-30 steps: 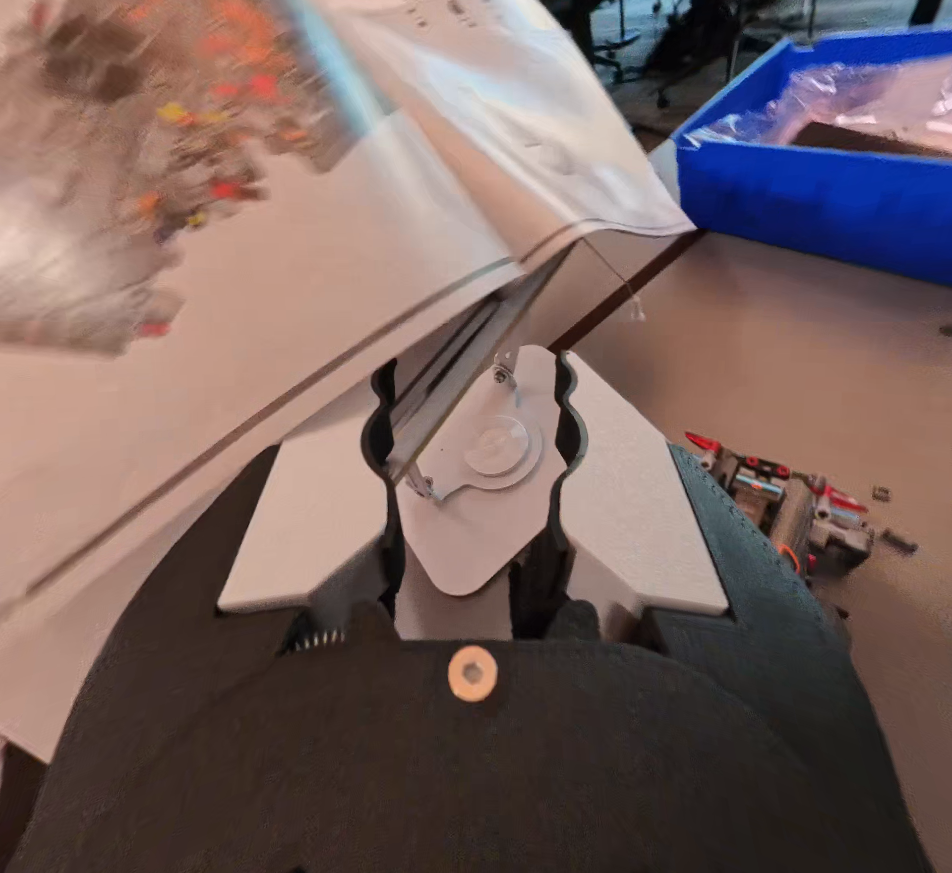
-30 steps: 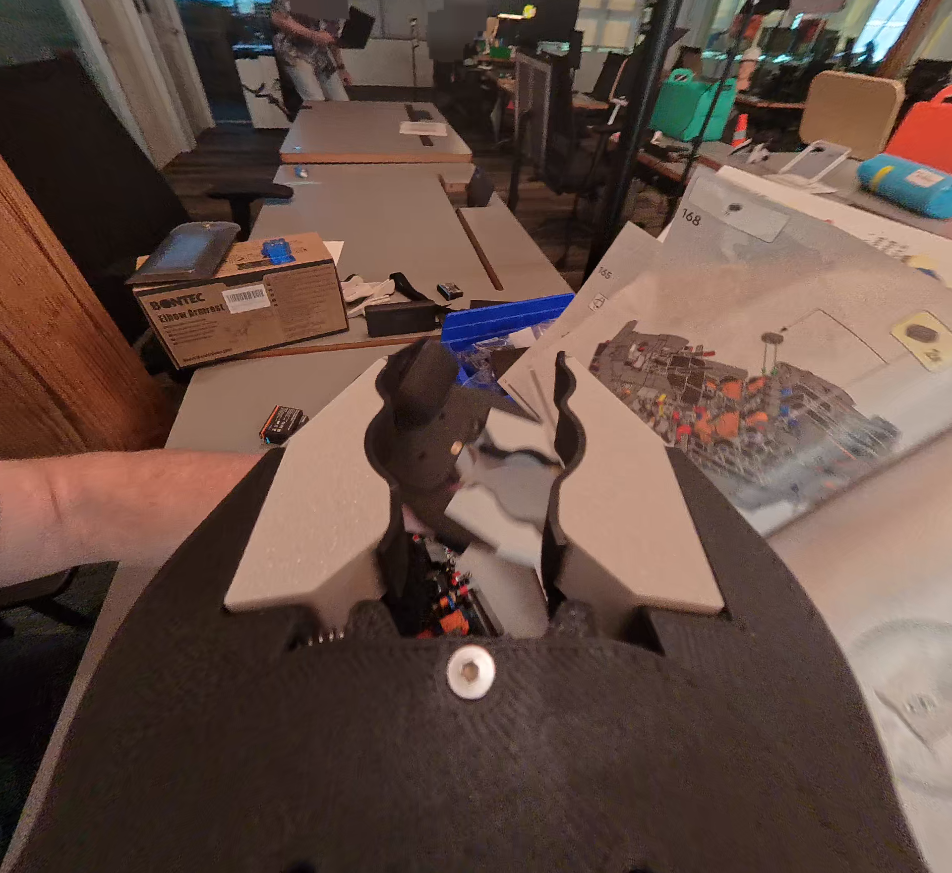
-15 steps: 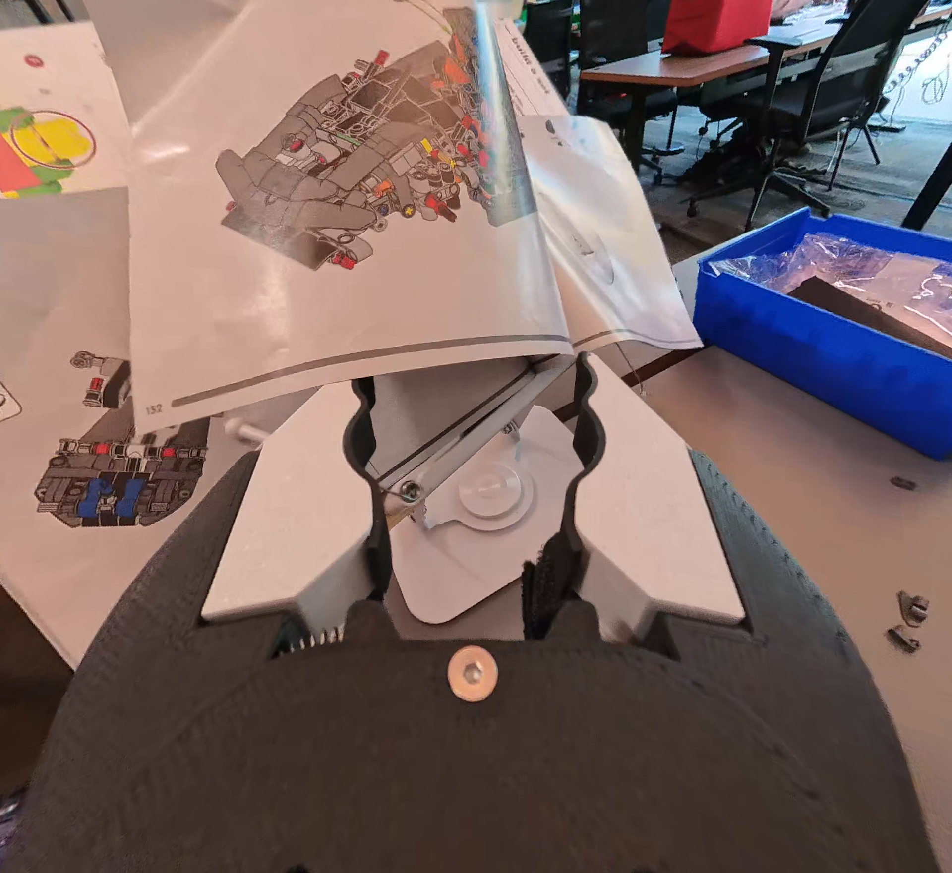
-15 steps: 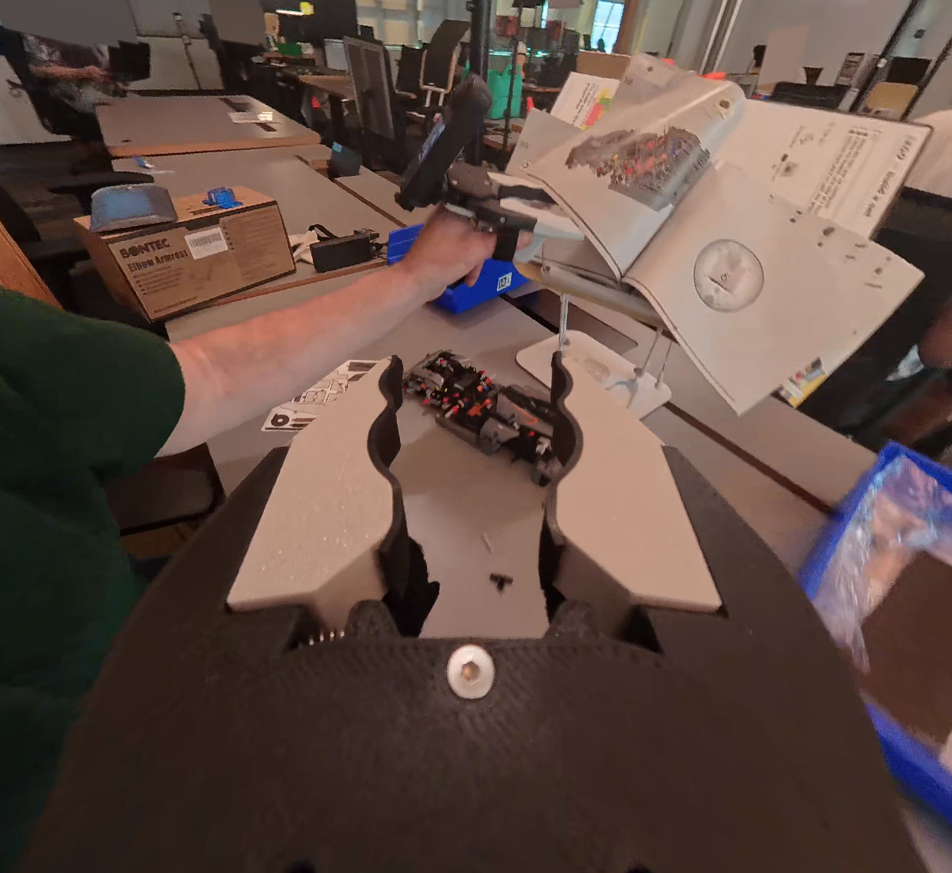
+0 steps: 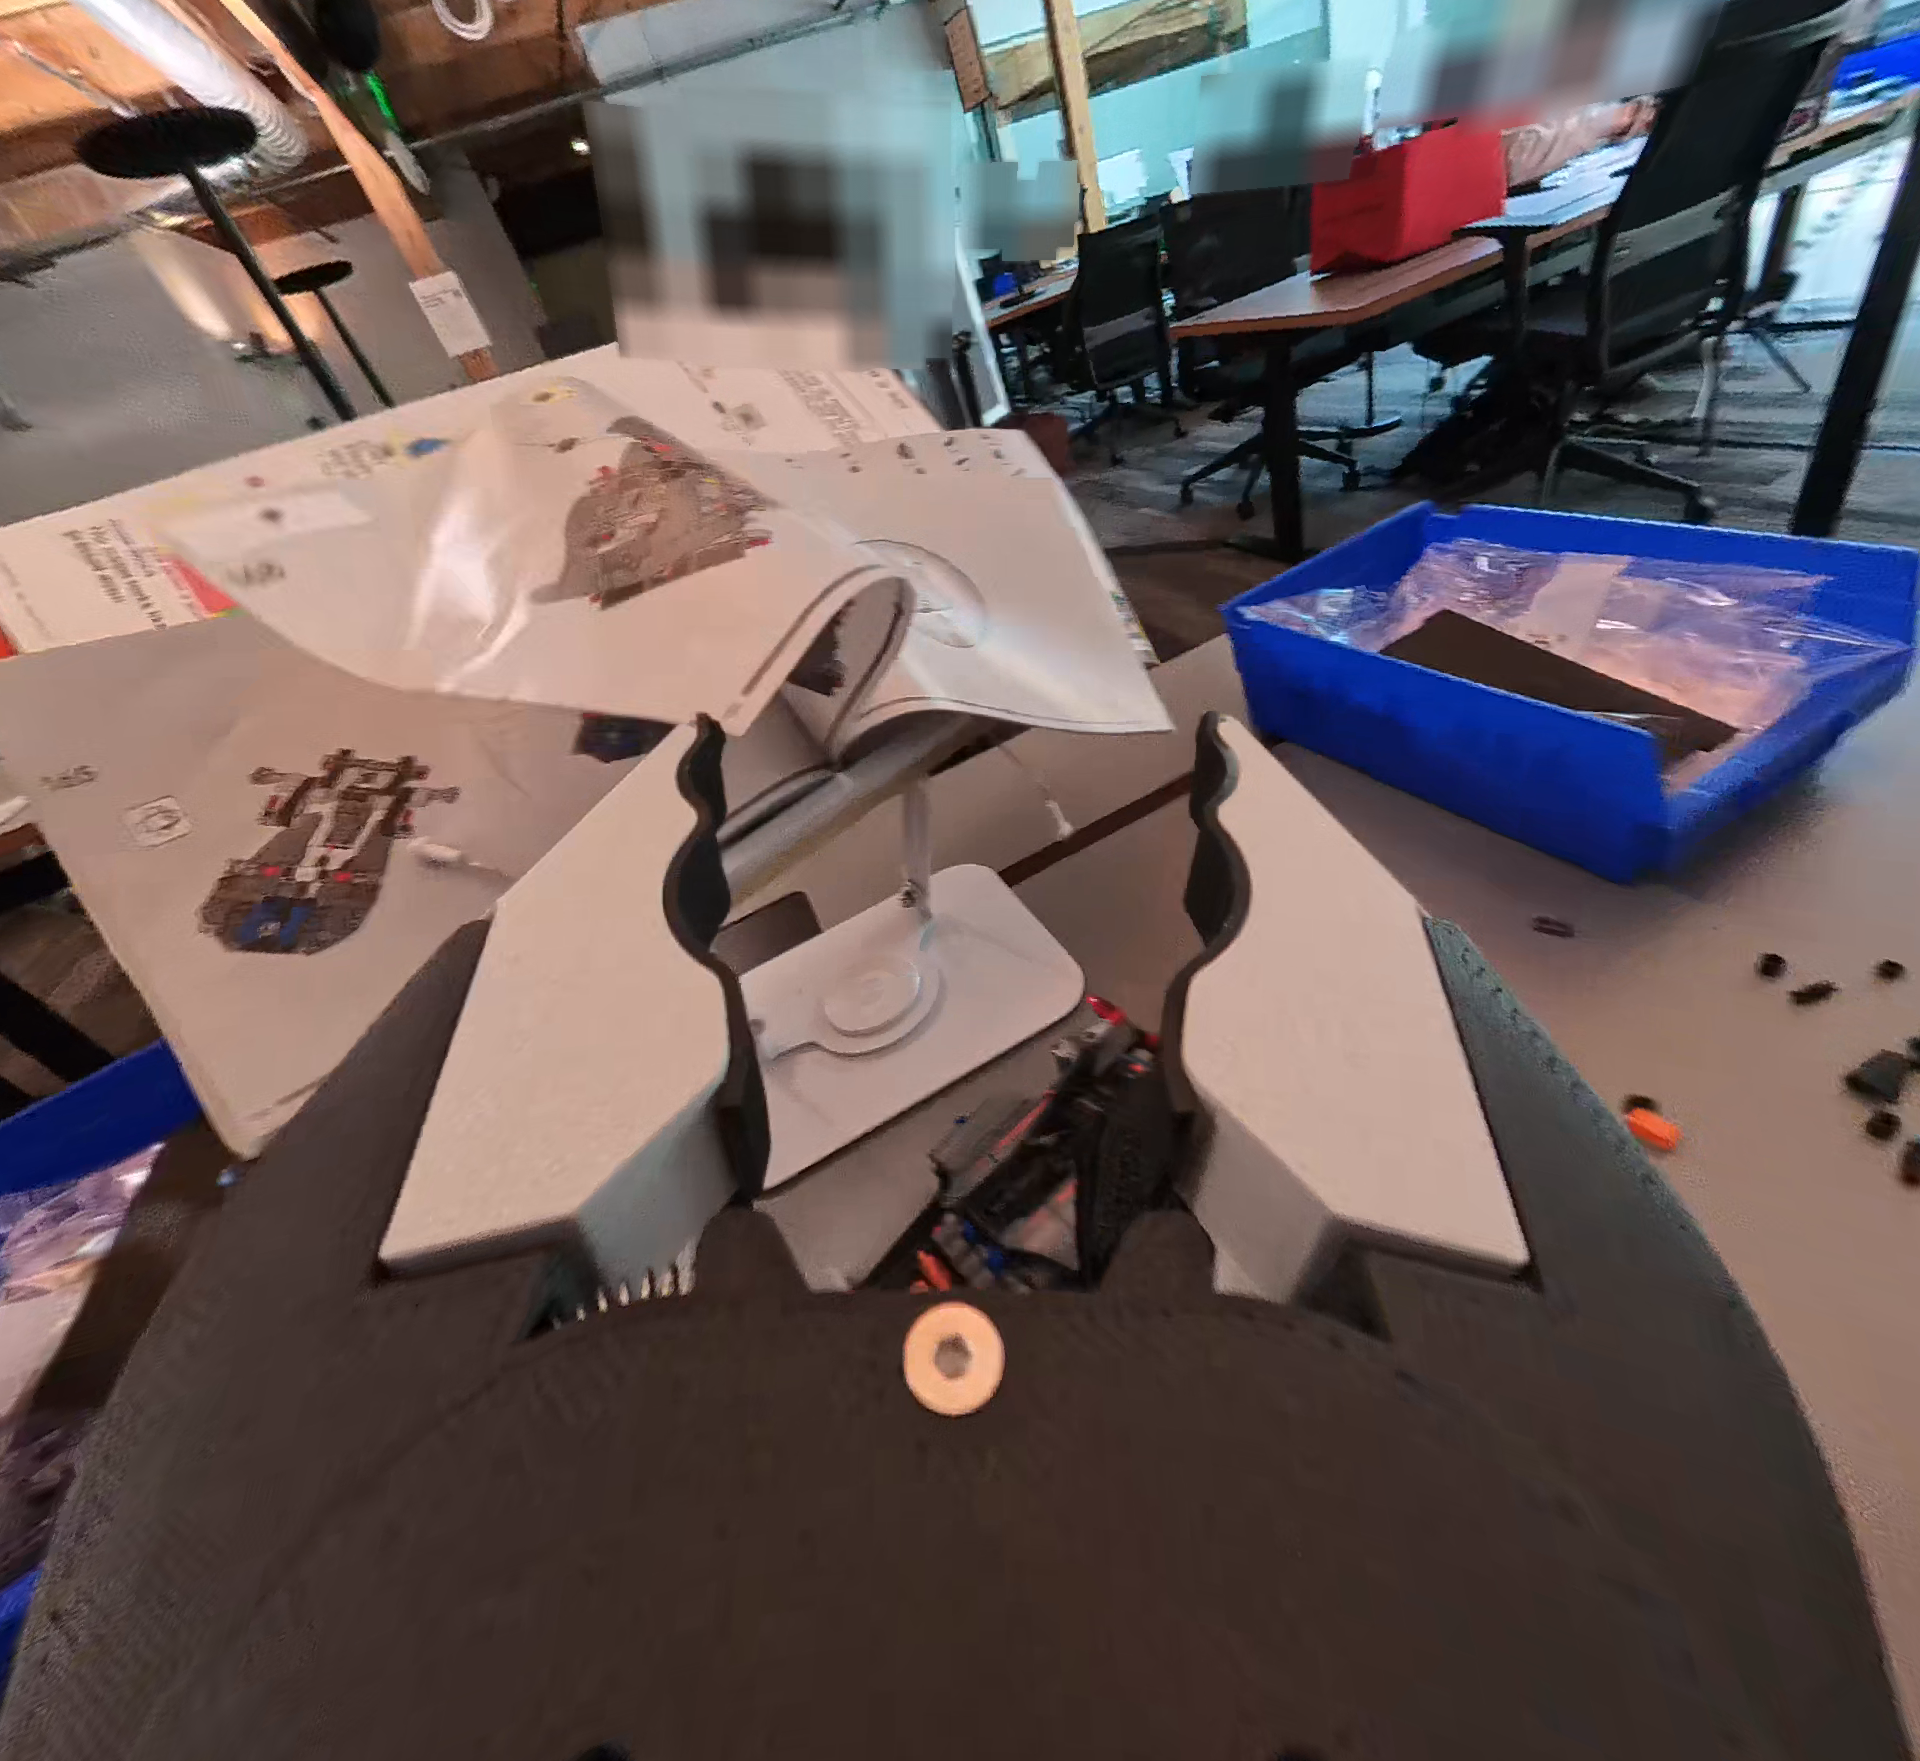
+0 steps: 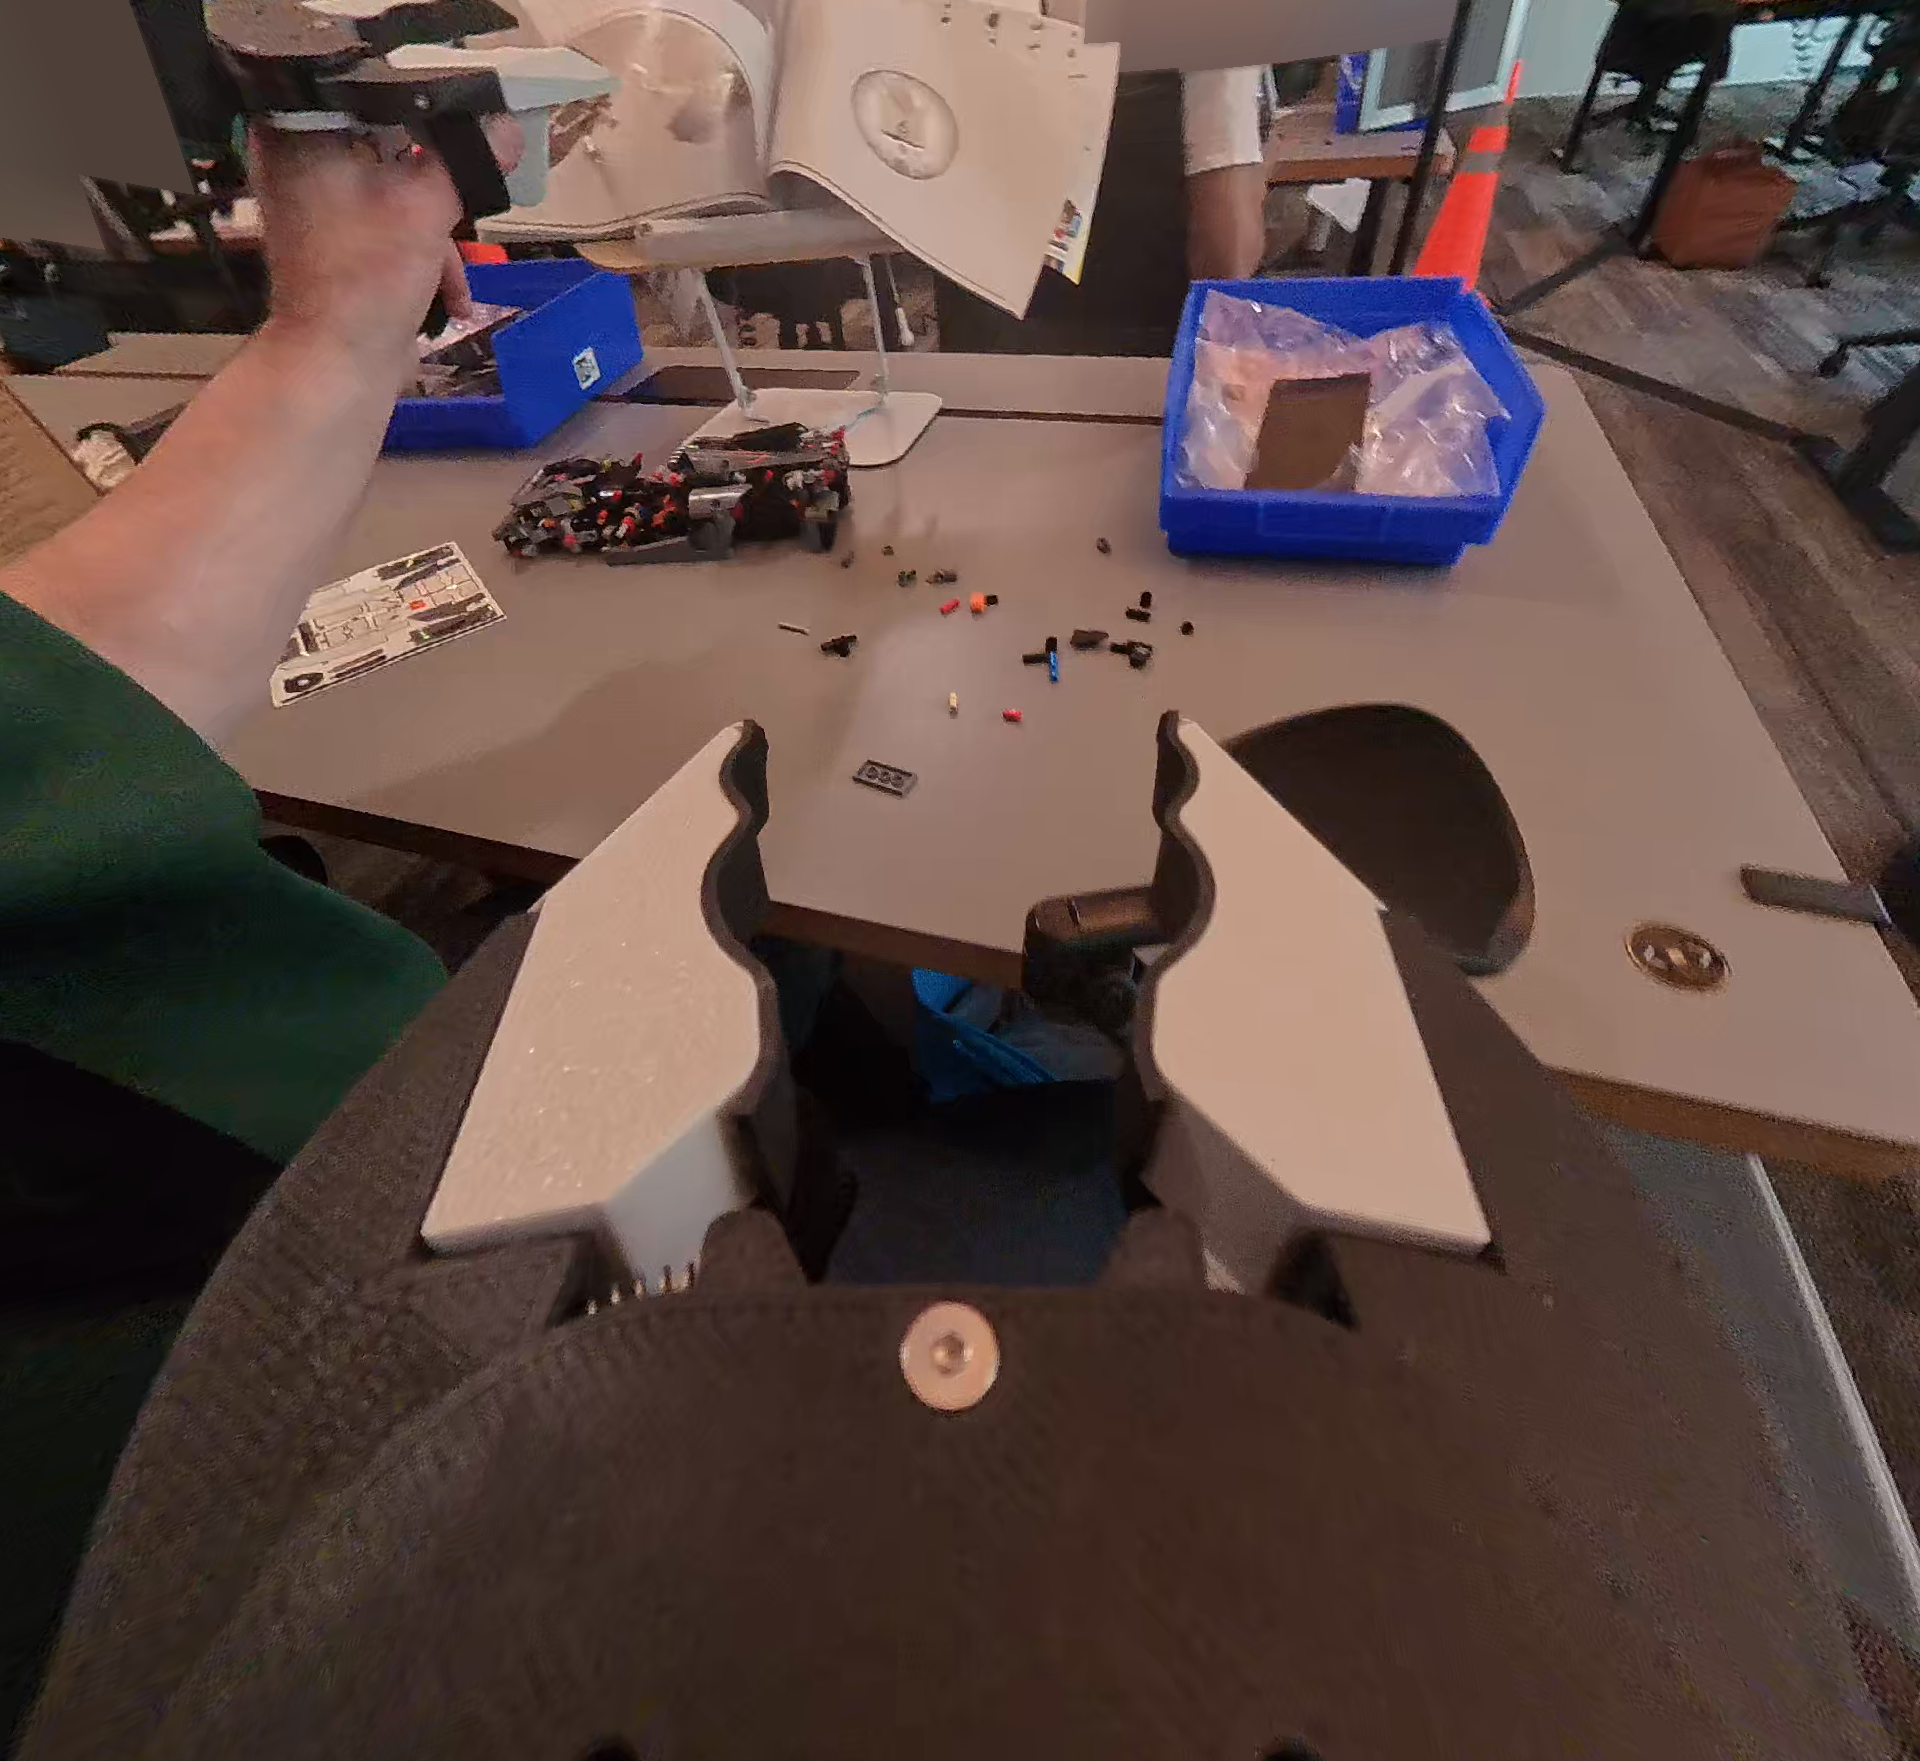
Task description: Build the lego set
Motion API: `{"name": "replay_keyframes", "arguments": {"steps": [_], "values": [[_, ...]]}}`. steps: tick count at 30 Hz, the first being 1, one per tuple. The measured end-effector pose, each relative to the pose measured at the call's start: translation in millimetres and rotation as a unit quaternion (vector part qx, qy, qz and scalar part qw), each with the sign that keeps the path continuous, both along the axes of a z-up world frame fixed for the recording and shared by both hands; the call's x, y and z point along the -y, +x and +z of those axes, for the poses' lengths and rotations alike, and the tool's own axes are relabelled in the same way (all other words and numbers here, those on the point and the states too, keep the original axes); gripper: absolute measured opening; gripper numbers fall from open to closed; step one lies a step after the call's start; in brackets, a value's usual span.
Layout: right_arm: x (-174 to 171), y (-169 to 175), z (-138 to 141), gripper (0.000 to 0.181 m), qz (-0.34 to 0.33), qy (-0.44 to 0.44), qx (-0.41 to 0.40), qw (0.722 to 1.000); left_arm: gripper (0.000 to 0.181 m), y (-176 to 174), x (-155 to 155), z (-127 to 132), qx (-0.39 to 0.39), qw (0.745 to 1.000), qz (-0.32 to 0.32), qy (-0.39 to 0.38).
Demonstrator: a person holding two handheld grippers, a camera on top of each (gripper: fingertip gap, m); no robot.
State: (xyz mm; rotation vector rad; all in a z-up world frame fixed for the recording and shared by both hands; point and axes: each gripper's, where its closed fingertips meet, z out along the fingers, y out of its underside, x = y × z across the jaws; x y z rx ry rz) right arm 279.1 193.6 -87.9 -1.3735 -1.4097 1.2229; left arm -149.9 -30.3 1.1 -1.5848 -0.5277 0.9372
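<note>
The dark Lego model (image 6: pixel 686 496) with red and orange pins lies on the grey table (image 6: pixel 623 703), in front of the booklet stand's base (image 6: pixel 883 418). It also shows low between my left fingers (image 5: pixel 1049 1150). The instruction booklet (image 6: pixel 831 49) lies open on the stand, one page (image 5: pixel 623 589) curling in the air. My left gripper (image 5: pixel 956 745) is open and empty, held up just before the booklet; it also shows in the right wrist view (image 6: pixel 561 101). My right gripper (image 6: pixel 958 735) is open and empty above the table's front edge. Several loose small pieces (image 6: pixel 1039 631) and a dark plate (image 6: pixel 884 777) lie mid-table.
A blue bin (image 6: pixel 1320 516) with plastic bags stands at the right, another blue bin (image 6: pixel 561 350) at the back left. A sticker sheet (image 6: pixel 387 620) lies at the left. The table has a round cutout (image 6: pixel 1382 828) at the front right. A person (image 6: pixel 1216 153) stands behind the table. My hands' fingertips stand some 50 centimeters from each other. From my right tips it is roughly 15 centimeters to the round cutout (image 6: pixel 1382 828); from my left, 50 centimeters.
My left gripper has drawn back from under the booklet page and opened wider; the page now curls free. My right gripper has pulled back to the table's front edge.
</note>
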Motion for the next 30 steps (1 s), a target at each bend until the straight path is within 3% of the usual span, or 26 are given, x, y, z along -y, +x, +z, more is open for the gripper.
{"name": "replay_keyframes", "arguments": {"steps": [5,8,13,18,23,26,30], "values": [[-3.6,49.6,-15.0,0.075,-0.062,-0.018,0.014,0.998,0.086,65.5,-49.3,-31.3,0.022,0.997,-0.078,-0.004],[-9.9,89.1,-41.0,0.076,-0.119,-0.004,0.047,0.992,0.085,94.6,-77.4,-55.1,0.045,0.992,-0.119,0.002],[-41.2,168.5,-124.1,0.085,-0.221,0.028,0.142,0.964,0.087,143.7,-123.1,-81.1,0.090,0.978,-0.186,0.015],[-54.4,234.5,-205.6,0.091,-0.294,-0.027,0.200,0.934,0.086,171.6,-162.8,-94.7,0.108,0.967,-0.231,-0.006],[-36.6,267.7,-259.9,0.090,-0.315,-0.041,0.266,0.910,0.084,194.7,-216.3,-99.6,0.093,0.953,-0.284,-0.052],[-45.4,279.4,-275.3,0.076,-0.342,-0.002,0.287,0.895,0.080,205.5,-264.2,-96.1,0.095,0.934,-0.338,-0.062],[-55.6,277.6,-291.1,0.079,-0.353,0.004,0.317,0.880,0.075,206.3,-338.2,-119.4,0.113,0.901,-0.404,-0.110]]}}
